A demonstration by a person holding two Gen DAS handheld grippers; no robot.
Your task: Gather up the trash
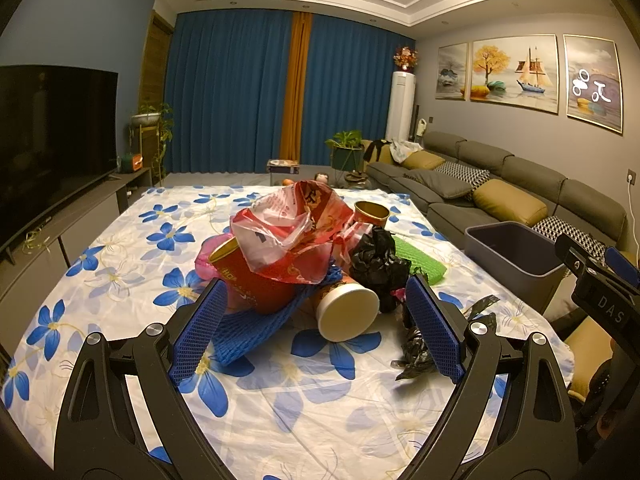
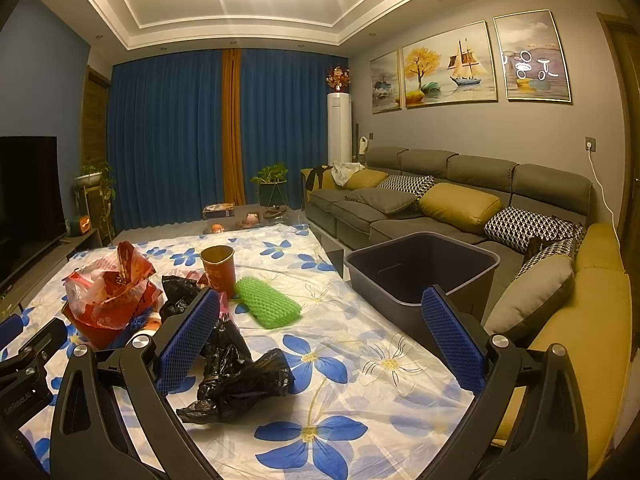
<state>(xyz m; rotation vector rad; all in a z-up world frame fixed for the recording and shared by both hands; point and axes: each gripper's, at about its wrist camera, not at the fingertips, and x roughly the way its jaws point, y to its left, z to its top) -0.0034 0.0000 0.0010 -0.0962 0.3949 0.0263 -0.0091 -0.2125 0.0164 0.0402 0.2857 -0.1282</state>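
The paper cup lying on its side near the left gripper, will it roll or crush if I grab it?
The paper cup lies on its side, so a nudge would probably roll it in a curve. It looks like thin paper and likely light; a hard squeeze may dent it. The open left gripper looks wide enough to straddle it.

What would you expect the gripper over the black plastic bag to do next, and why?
Probably the right gripper should dip and close on the crumpled black bag. Its jaws stand open and empty, the bag lies loose on the flowered cloth just by its left finger, and the grey bin waits close ahead on the right.
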